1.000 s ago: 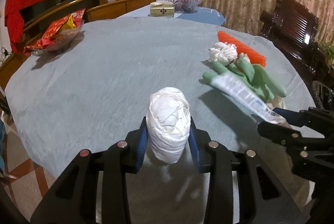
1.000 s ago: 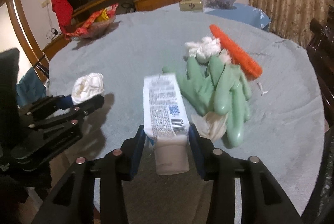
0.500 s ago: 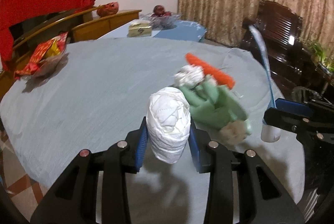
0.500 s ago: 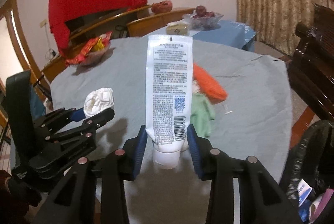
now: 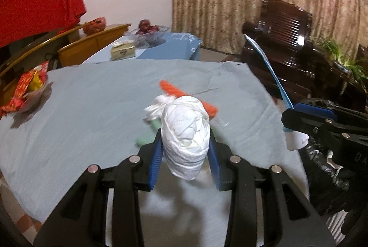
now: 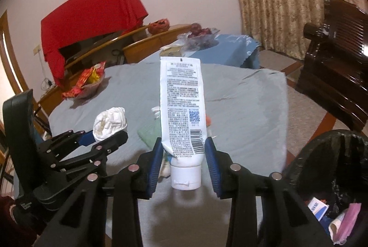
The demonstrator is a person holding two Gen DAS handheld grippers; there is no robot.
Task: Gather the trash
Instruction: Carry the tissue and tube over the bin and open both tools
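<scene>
The left tool (image 5: 185, 156) clamped a wadded tissue (image 5: 185, 138) above the table (image 5: 92, 108); the right tool (image 6: 185, 163) gripped an upright tube (image 6: 182, 113).

left tool (image 5: 185, 150) clamped, right tool (image 6: 185, 155) clamped
</scene>
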